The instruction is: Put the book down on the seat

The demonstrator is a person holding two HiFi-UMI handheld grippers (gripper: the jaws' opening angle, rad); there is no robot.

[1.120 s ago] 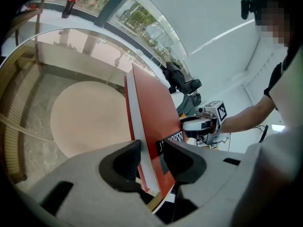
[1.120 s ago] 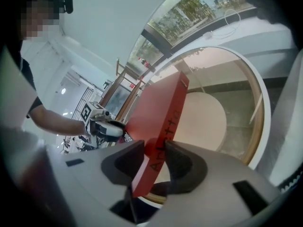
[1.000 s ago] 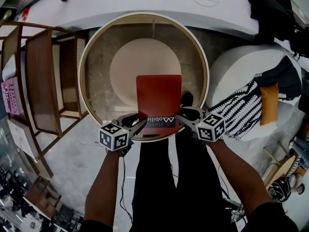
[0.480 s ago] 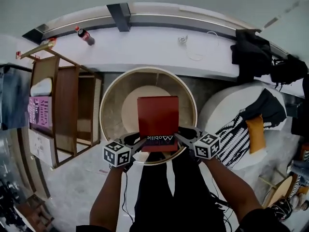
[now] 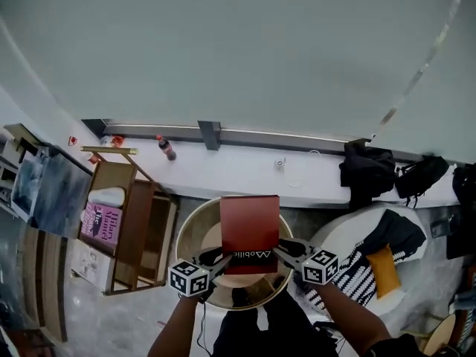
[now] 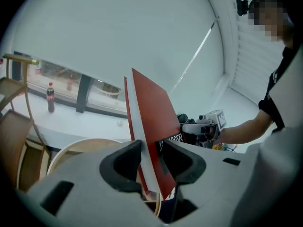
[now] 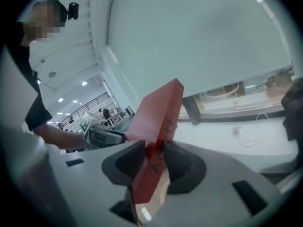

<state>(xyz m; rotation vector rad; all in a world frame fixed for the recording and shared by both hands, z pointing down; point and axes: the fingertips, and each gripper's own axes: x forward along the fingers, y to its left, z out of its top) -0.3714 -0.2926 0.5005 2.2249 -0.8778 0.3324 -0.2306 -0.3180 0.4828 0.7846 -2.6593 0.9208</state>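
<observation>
A red hardcover book [image 5: 249, 229] is held by its near edge over the round wooden-rimmed seat [image 5: 187, 236]. My left gripper [image 5: 223, 261] is shut on the book's near left corner. At the near right corner my right gripper [image 5: 277, 252] is shut on it too, its jaws squeezing in a little. In the left gripper view the book [image 6: 151, 122] stands steeply up between the jaws of the left gripper [image 6: 151, 162], above the seat's rim [image 6: 75, 145]. The right gripper view has the book [image 7: 158, 112] clamped in the right gripper [image 7: 155, 162].
A wooden shelf unit [image 5: 130, 229] stands left of the seat. A cola bottle [image 5: 166, 147] and a cable lie on the white ledge [image 5: 245, 166] behind. A white pouf [image 5: 349, 236] with a striped blanket and an orange cushion [image 5: 377, 270] is to the right. Black bags [image 5: 368, 173] rest beyond it.
The head view has tipped upward, so the wall fills the top and the seat looks smaller and lower. The book stays in both grippers over the seat.
</observation>
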